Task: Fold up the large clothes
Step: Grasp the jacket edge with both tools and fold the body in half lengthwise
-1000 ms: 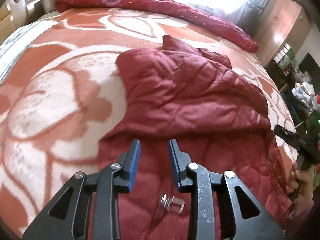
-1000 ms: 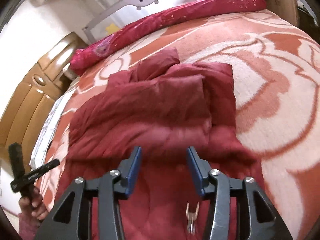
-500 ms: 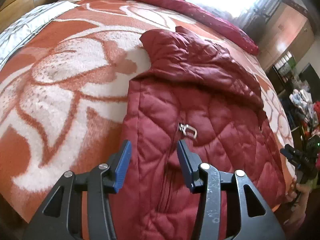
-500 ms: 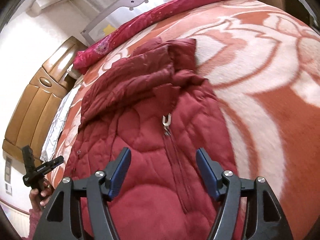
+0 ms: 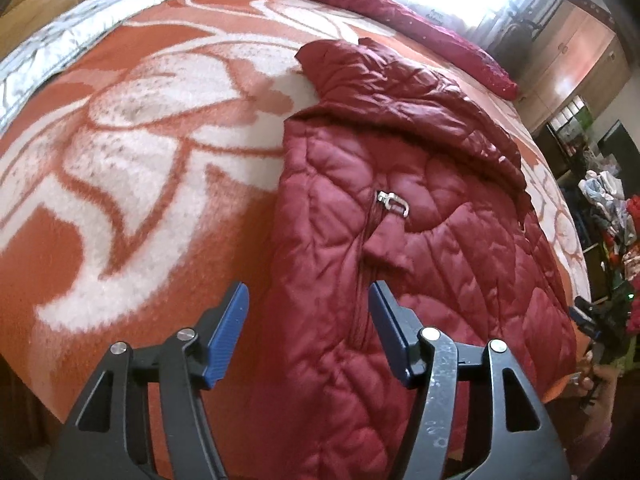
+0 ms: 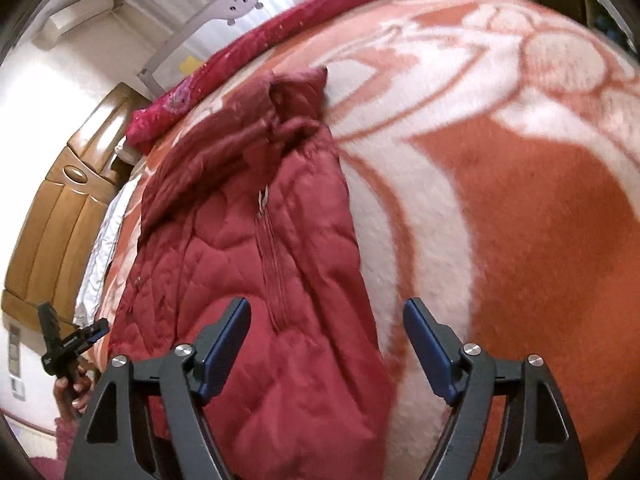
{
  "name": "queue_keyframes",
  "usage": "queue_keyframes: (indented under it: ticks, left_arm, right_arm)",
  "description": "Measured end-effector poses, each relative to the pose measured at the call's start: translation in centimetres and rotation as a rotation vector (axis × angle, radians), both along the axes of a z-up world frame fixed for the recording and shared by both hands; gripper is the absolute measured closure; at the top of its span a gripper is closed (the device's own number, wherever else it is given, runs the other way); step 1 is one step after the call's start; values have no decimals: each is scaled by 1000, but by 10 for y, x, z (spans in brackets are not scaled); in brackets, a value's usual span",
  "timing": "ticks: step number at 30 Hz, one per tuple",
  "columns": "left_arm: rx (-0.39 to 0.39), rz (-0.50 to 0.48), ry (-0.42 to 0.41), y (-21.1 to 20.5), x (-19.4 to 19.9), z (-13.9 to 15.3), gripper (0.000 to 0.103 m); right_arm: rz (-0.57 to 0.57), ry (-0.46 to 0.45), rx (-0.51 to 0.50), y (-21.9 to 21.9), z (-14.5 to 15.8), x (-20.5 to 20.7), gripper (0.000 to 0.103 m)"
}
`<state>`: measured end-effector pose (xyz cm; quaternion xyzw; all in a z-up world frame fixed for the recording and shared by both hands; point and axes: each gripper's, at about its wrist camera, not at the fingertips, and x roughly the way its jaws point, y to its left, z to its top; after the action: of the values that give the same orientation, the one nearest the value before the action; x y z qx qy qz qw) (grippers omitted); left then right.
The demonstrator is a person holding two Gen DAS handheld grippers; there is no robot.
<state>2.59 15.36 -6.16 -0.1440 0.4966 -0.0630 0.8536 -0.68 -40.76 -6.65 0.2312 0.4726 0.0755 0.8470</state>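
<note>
Left wrist view: the left gripper (image 5: 306, 330) has just been opening its jaws and holds nothing, the dark red quilted puffer jacket (image 5: 420, 240) lying beneath, right of centre on the orange and white patterned bed blanket (image 5: 140, 184). Compared with a second earlier, the camera has pulled back and the silver zipper pull (image 5: 392, 203) lies uncovered. Right wrist view: the right gripper (image 6: 326, 346) is likewise widening, empty. Probably regripping follows. A rolled crimson quilt (image 6: 280, 40) lies upper left, well clear.

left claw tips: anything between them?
Left wrist view: the red quilted jacket edge lies below the open left claw, unpinched, on the orange blanket.
</note>
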Motion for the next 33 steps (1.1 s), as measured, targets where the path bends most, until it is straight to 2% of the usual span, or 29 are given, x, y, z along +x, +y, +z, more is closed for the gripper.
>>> queue_keyframes:
  ticks: [5, 8, 14, 17, 21, 26, 33]
  left_arm:
    - [-15, -12, 19, 10, -12, -4, 37]
    - [-40, -31, 37, 12, -16, -10, 32]
    - [-100, -82, 78, 3, -24, -26, 32]
    - [-102, -105, 103, -7, -26, -34, 32]
    - [-113, -119, 105, -13, -31, -40, 25]
    - [-124, -139, 111, -15, -34, -42, 25]
    - [-134, -173, 129, -22, -40, -45, 25]
  right_arm:
    - [22, 79, 94, -7, -27, -6, 22]
    - [44, 82, 116, -5, -32, -10, 21]
    - [78, 89, 155, -2, -33, -15, 21]
    - [96, 95, 159, 2, -34, -17, 21]
    - [107, 98, 175, 3, -37, -19, 20]
    - [132, 108, 194, 4, -39, -24, 21]
    - [255, 149, 164, 22, -40, -30, 21]
